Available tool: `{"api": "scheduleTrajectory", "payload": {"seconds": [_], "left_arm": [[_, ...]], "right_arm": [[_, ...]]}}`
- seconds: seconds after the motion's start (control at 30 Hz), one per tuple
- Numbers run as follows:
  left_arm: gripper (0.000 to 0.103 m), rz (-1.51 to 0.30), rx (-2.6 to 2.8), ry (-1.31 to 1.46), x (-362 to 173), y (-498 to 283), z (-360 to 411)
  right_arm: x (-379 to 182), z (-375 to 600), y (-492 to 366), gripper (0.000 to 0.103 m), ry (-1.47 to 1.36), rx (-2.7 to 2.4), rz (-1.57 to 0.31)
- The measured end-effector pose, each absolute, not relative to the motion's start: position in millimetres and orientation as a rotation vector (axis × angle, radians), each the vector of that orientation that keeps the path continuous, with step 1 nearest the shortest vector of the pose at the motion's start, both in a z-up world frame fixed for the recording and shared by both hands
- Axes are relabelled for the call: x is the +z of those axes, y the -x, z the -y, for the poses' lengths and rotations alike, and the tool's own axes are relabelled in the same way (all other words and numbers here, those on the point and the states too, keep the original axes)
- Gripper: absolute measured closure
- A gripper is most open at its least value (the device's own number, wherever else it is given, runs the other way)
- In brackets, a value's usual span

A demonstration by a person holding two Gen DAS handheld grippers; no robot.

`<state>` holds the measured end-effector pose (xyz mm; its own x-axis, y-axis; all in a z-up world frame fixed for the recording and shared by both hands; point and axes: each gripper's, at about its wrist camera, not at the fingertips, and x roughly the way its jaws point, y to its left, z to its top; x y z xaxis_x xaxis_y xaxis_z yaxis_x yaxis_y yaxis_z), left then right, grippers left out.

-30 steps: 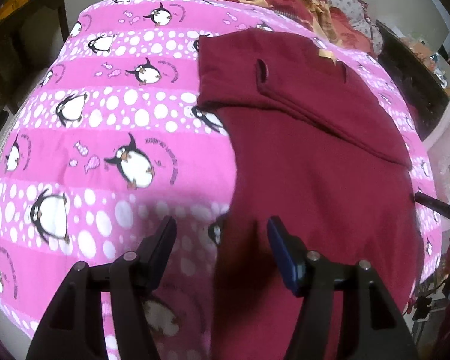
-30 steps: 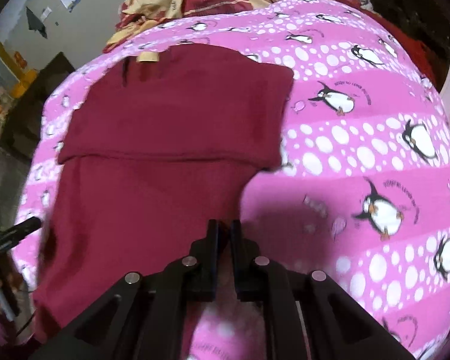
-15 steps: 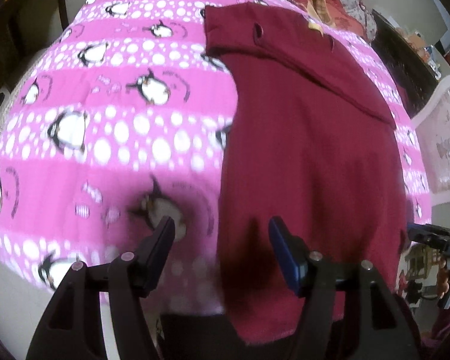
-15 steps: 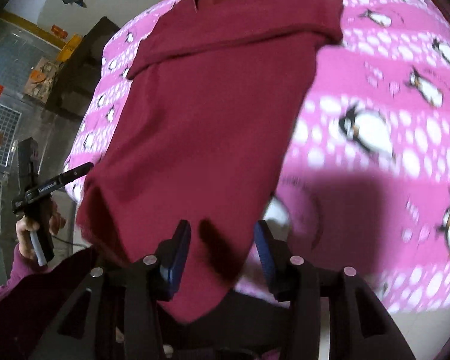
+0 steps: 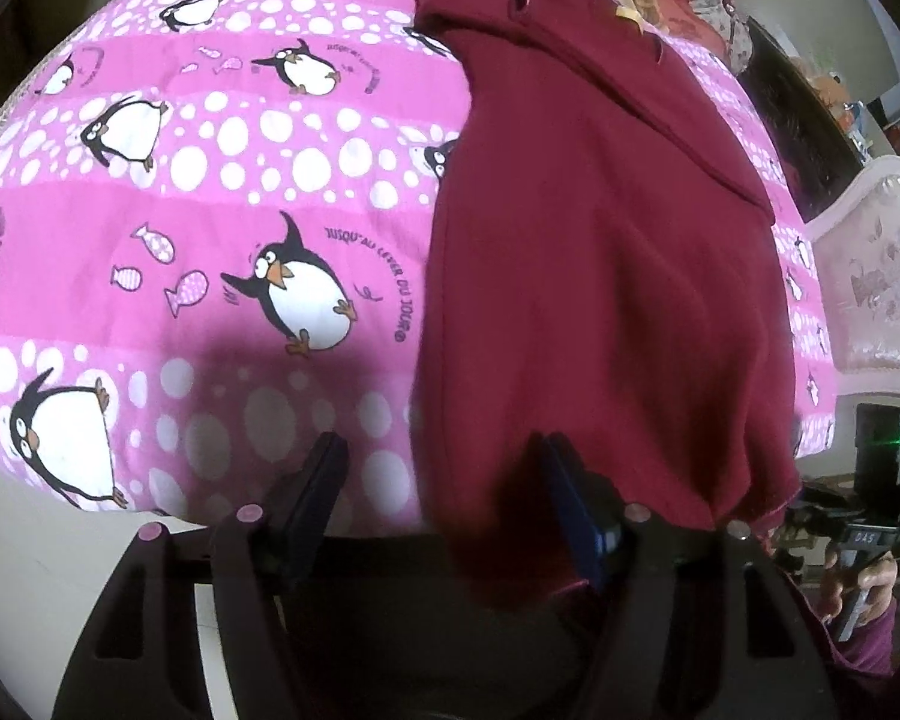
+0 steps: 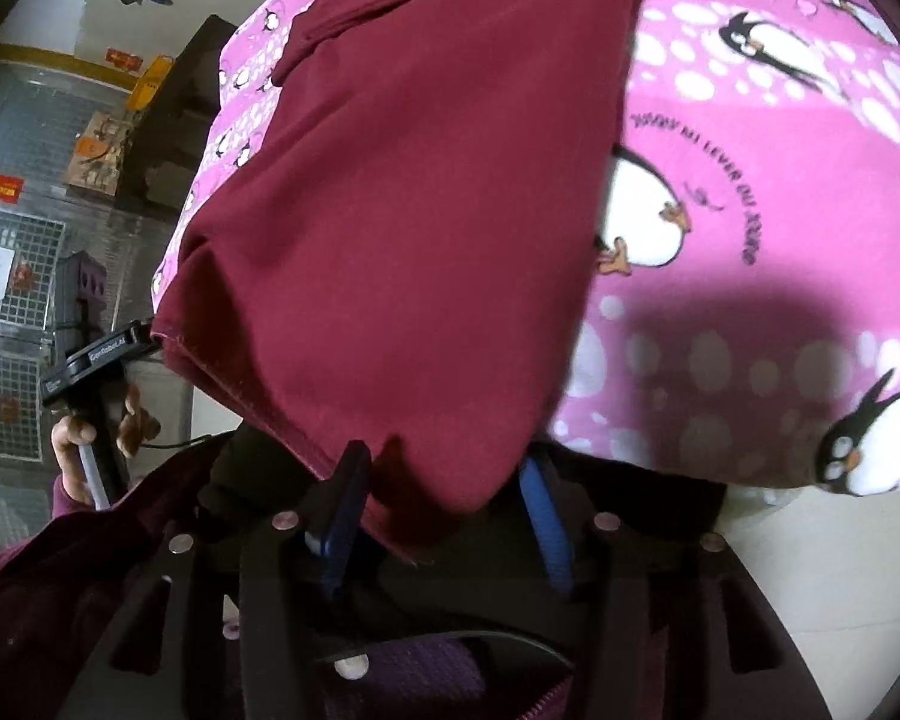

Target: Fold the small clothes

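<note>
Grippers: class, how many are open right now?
2. The left gripper is open at the maroon garment's near hem; the right gripper is open at the hem's other corner.

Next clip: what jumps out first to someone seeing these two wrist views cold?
The dark red garment dominates, lying lengthwise on the pink penguin-print bedspread, with its near hem hanging over the bed's edge. Its far end is folded over into a band. Both grippers sit open at that hem: the left gripper straddles the garment's left side edge, and the right gripper has the hem corner drooping between its fingers.
</note>
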<state>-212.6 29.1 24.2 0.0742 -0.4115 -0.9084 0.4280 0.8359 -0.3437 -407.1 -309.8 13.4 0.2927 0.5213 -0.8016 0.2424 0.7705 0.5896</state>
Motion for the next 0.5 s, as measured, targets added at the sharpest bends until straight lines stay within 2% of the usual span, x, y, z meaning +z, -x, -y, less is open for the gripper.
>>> {"api": "scheduleTrajectory", "payload": {"seconds": [0.2,0.47,0.5], "left_arm": [[0.027,-1.373,-0.633,-0.001,22.5,212.2,-22.0],[0.027,-1.384,-0.674,-0.044,22.9,216.7,-8.6],[0.031,-1.383,-0.679,-0.049,22.3,217.6,-7.2]], "right_arm": [[13.9,308.6,405.8,0.046,-0.722,0.204,-1.288],[10.6,309.7,410.2,0.046,-0.738,0.204,-1.272],[9.1,308.9,409.5,0.046,-0.748,0.203,-1.271]]}}
